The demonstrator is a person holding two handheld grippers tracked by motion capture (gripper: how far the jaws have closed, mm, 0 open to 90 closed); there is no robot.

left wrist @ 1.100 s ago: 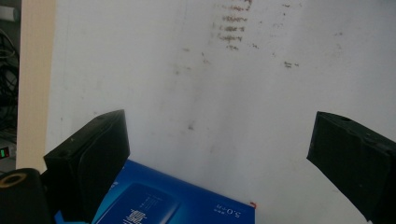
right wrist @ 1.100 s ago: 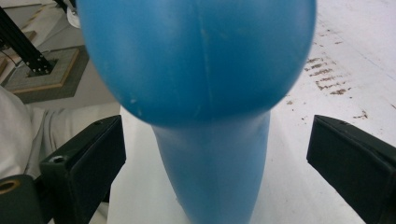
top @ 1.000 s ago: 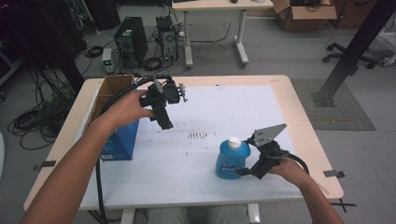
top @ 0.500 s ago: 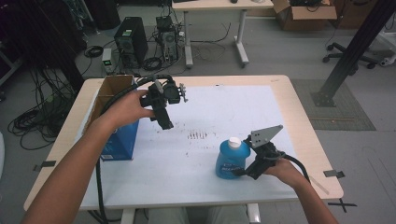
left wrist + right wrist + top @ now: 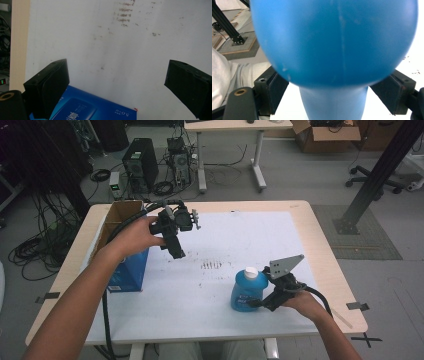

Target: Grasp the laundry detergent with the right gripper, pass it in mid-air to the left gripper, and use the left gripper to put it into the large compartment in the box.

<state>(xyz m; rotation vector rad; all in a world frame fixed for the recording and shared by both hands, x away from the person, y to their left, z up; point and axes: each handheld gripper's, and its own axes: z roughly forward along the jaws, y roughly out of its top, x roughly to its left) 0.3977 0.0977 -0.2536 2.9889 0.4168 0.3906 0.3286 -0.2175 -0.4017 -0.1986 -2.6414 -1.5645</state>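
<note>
High view: our right gripper (image 5: 255, 303) has just been closing around the bottle (image 5: 246, 291) to grip it, pads apparently not yet pressing; left gripper (image 5: 176, 251) open, clear.

Grey floor (image 5: 300, 175) behind the table (image 5: 320, 235), with a computer tower (image 5: 139, 166), cables (image 5: 35, 251) and a second desk (image 5: 230, 126).

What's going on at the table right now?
A person works two handheld grippers. The right gripper sits low around a blue bottle standing on the white mat; its jaws have just been closing on the bottle, and I can't tell whether the pads press it yet. The left gripper hangs open and empty over the mat beside a blue box.
</note>
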